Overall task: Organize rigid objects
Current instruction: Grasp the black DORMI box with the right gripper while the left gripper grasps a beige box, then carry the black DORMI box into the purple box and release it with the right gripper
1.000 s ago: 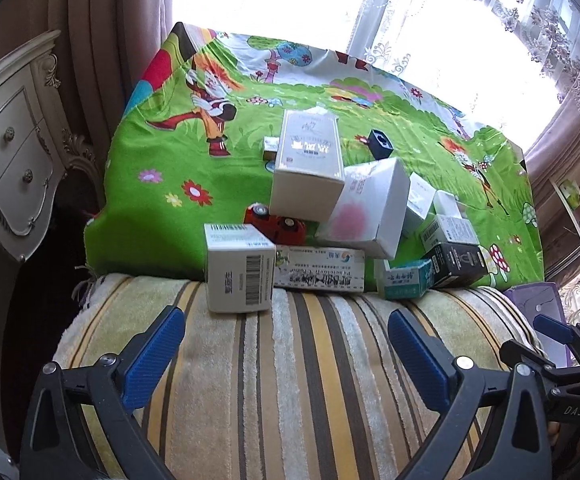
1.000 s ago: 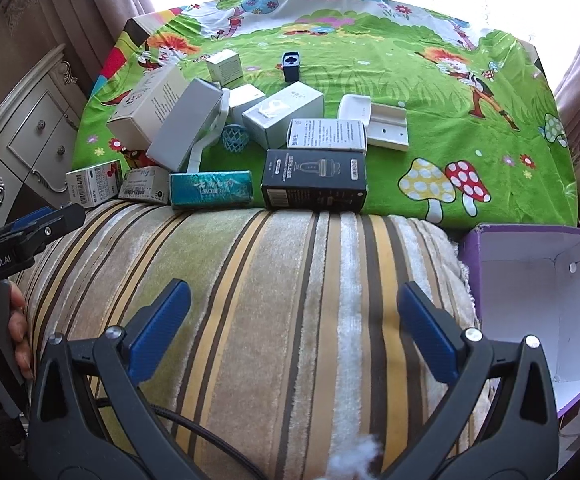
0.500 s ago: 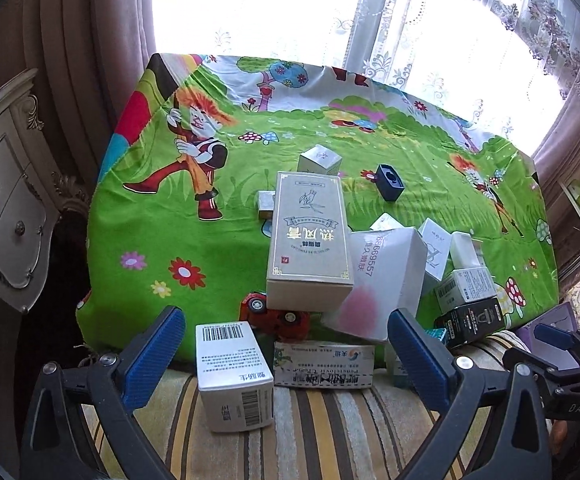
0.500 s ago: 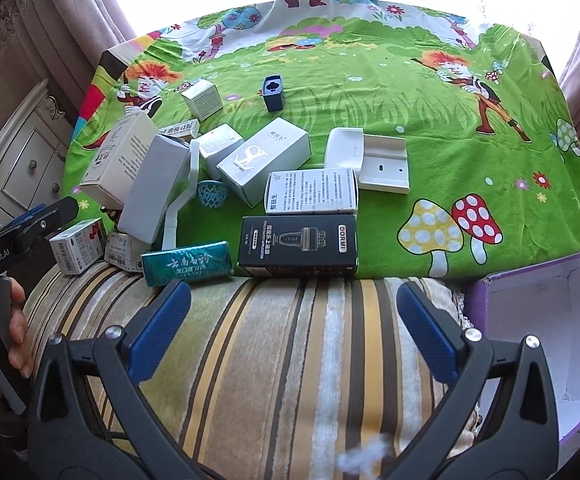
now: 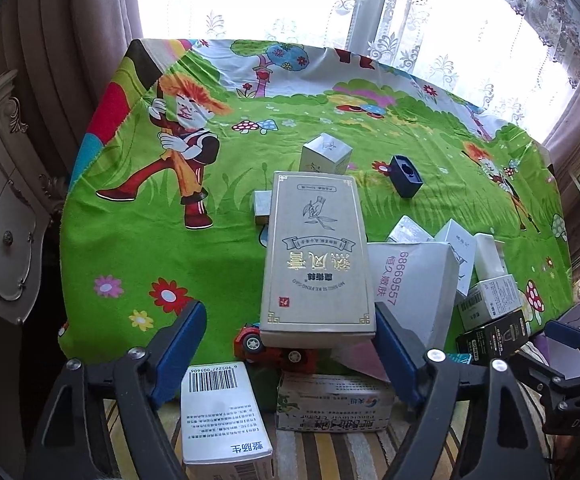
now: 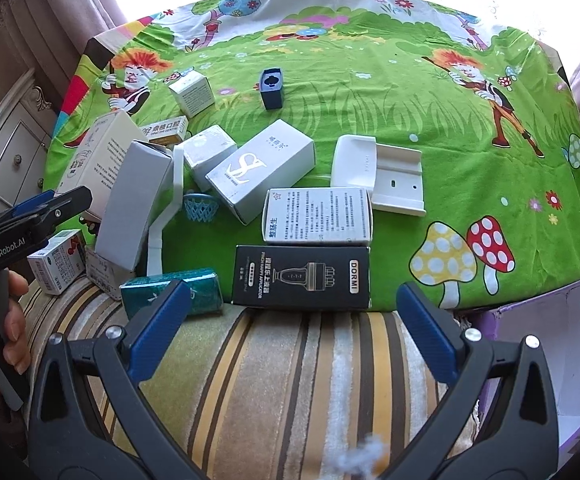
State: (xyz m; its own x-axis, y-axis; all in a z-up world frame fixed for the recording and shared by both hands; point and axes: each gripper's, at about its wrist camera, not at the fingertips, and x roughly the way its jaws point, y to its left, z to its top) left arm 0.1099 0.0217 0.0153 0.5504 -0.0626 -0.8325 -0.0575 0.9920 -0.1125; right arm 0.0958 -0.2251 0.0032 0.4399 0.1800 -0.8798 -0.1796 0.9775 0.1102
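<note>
Hardly any sorting looked done. Reading the right wrist view from its left edge, the left tongs poked in, their gap not clear from there, though their own camera showed them spread wide and empty around the near end of the tall gold-lettered box, which lay propped on a red toy car. Just right of them leaned a grey carton, then a teal packet at the lower middle of the frame. The black DORMI box sat dead centre between the released, empty right tongs, with a white leaflet box touching its far side. At the lower right edge the purple bin seemed to hold nothing, so everything was still left to move. I judged the jumble of leaning cartons the main obstacle: lifting one might topple its neighbours on the green cartoon cloth.
</note>
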